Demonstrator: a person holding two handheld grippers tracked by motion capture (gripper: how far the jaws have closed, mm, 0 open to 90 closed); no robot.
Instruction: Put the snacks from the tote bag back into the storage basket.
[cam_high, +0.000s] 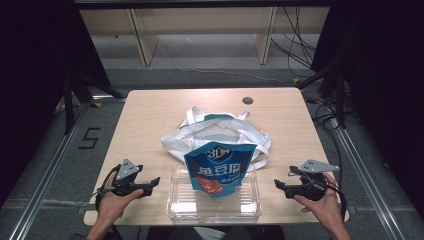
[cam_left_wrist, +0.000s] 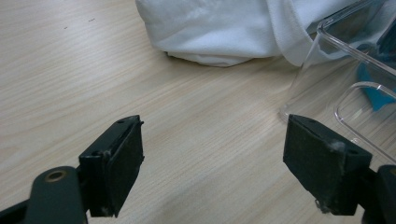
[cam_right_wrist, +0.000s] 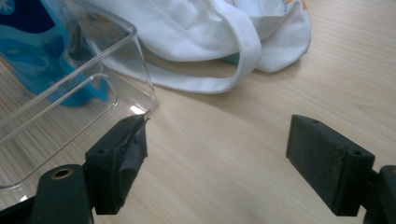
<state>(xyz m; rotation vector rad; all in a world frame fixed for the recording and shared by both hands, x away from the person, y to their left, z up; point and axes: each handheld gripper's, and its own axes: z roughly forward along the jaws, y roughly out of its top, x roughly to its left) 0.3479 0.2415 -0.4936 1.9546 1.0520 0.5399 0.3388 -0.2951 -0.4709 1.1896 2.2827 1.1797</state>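
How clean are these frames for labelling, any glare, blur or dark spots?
High view: the wooden table is evenly lit, its surroundings dark, the clear plastic tray faint. Left gripper view: the nearest claw pads look soft, the white tote bag sharper. Right gripper view: a small glint on the tray corner.
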